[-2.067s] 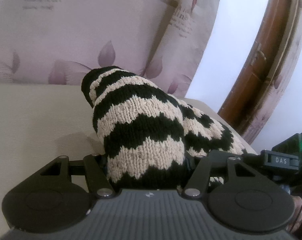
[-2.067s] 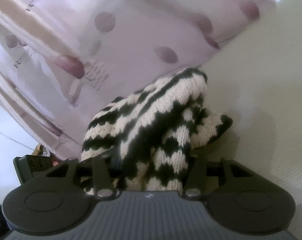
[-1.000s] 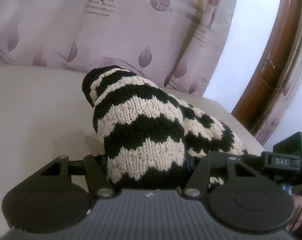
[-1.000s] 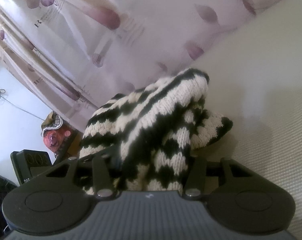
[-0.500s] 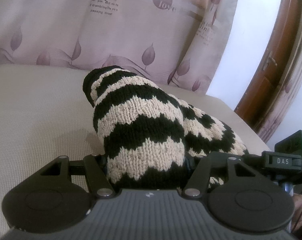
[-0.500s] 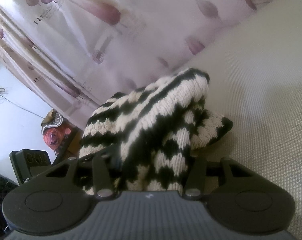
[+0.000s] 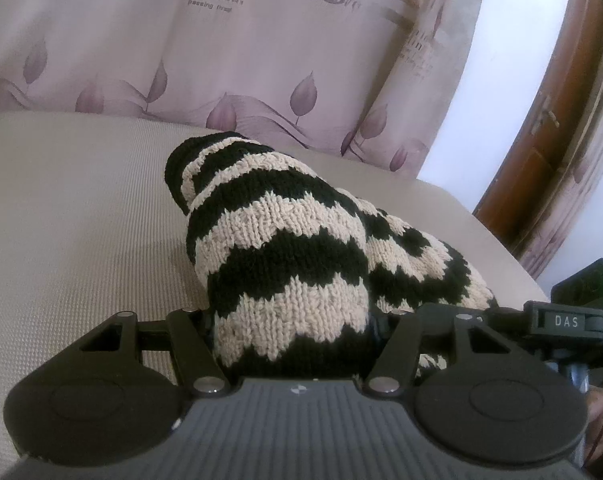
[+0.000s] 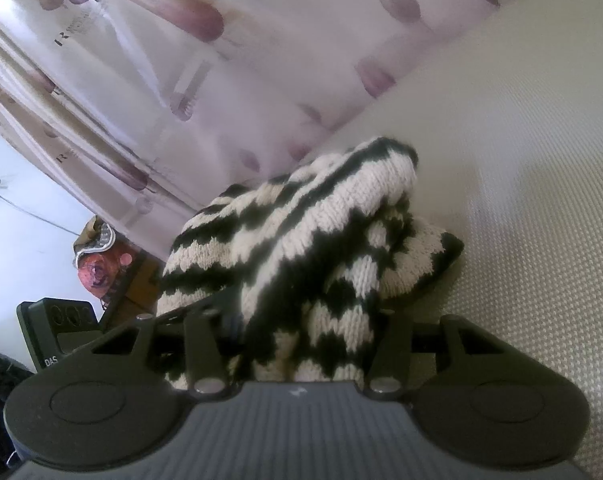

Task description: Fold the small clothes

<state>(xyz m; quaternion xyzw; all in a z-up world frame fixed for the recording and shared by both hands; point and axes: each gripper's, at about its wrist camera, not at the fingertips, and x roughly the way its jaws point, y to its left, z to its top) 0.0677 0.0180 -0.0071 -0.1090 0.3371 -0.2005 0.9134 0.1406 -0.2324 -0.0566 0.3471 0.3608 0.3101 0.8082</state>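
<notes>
Both grippers have tilted lower toward the mattress [image 7: 81, 208]; left gripper [image 7: 293, 332] and right gripper [image 8: 297, 340] each stay clamped on the striped knit [image 7: 285, 264].

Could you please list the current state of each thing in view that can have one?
Black-and-cream zigzag knitted garment: bunched, held up at both ends, far end on the beige surface.
Left gripper: jaws shut on the knit.
Right gripper: jaws shut on the knit.
</notes>
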